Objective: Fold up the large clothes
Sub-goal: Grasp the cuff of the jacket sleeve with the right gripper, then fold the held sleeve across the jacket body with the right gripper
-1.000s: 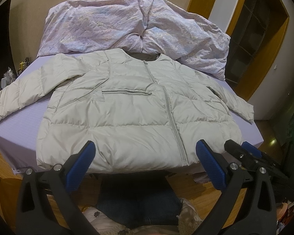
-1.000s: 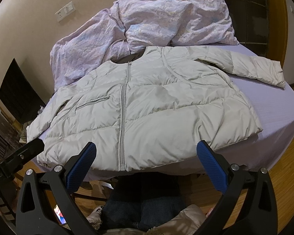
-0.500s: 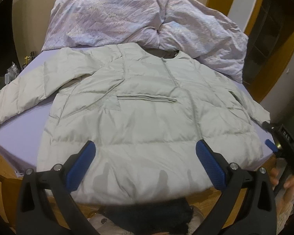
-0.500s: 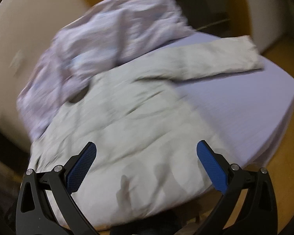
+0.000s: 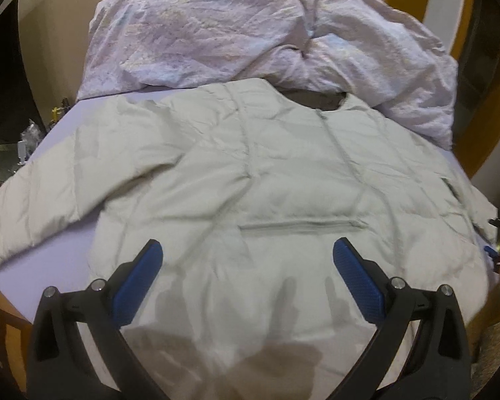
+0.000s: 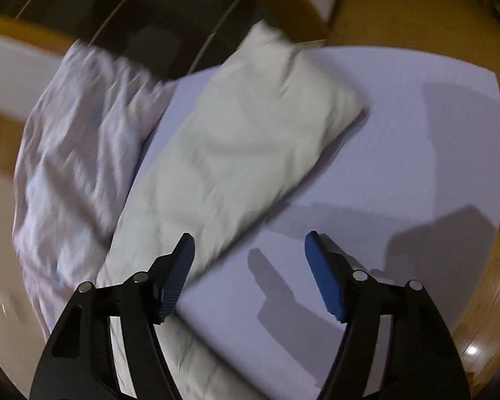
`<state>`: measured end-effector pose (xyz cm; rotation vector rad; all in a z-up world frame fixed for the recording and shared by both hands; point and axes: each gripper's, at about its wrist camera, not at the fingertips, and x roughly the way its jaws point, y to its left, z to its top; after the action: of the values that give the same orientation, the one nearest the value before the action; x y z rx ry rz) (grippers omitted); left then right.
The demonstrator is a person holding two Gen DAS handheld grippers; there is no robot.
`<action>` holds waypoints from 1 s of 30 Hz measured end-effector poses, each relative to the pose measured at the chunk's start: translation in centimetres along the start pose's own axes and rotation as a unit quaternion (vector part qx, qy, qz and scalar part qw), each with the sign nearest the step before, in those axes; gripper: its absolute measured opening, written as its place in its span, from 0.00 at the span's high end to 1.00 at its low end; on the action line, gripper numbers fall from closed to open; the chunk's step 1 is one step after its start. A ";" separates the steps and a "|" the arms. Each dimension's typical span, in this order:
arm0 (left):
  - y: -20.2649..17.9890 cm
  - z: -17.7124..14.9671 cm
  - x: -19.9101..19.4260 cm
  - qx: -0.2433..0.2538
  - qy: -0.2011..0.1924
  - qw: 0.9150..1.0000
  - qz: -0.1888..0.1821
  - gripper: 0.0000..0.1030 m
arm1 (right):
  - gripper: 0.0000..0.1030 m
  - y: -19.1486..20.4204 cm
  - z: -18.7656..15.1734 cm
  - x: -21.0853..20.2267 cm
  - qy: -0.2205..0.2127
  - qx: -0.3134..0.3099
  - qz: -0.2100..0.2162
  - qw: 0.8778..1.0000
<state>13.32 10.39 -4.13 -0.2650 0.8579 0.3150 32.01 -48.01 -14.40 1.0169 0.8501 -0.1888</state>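
Pale grey jacket, lilac sheet, pink-patterned duvet.

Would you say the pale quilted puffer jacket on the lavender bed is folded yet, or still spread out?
Spread out. The pale quilted puffer jacket lies flat, front up, its sleeve extended sideways on the lavender bed; no fold shows.

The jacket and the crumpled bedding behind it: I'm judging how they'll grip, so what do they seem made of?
The jacket looks like a smooth, faintly glossy synthetic shell, probably nylon or polyester, over puffy filling; stitched quilt lines show. The bedding looks like thin matte woven cloth, perhaps cotton, with fine sharp creases.
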 end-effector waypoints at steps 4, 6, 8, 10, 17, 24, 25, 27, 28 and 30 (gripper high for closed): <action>1.0 1.1 1.3 -0.006 0.007 1.000 0.011 0.02 | 0.39 -1.1 2.1 0.4 -0.024 0.045 0.012 0.999; 1.3 1.3 1.8 -0.011 0.009 1.000 0.008 0.02 | 0.42 -1.5 2.9 0.7 -0.036 0.064 0.020 0.997; 1.7 1.5 2.3 -0.016 0.014 1.000 0.003 0.02 | 0.49 -1.9 3.4 0.8 -0.048 0.073 0.021 0.996; 2.1 1.6 2.6 -0.020 0.018 1.000 -0.004 0.02 | 0.64 -2.1 3.8 0.9 -0.056 0.075 0.019 0.995; 3.7 1.9 3.0 -0.030 0.013 0.999 0.010 0.02 | 0.91 -1.9 4.6 1.1 -0.074 0.059 0.005 0.996; 5.5 2.5 2.7 -0.052 -0.002 0.999 0.016 0.02 | 0.94 3.6 4.5 -0.7 -0.115 -0.039 0.022 0.992; 5.7 2.6 2.7 -0.054 -0.003 0.998 0.015 0.02 | 0.94 4.7 4.2 -1.0 -0.118 -0.059 0.023 0.991; 5.8 2.8 2.7 -0.054 -0.004 0.998 0.013 0.02 | 0.95 7.9 3.2 -1.2 -0.120 -0.106 0.030 0.987; 5.7 2.8 2.7 -0.054 -0.005 0.998 0.013 0.02 | 0.95 9.1 2.6 -1.1 -0.119 -0.121 0.034 0.985; 5.7 2.9 2.6 -0.053 -0.006 0.999 0.012 0.02 | 0.95 12.5 1.2 -0.9 -0.109 -0.167 0.050 0.979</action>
<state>14.80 17.13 -4.94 -0.3505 0.8340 0.3837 38.36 -42.40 -5.08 0.7064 0.6037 -0.0668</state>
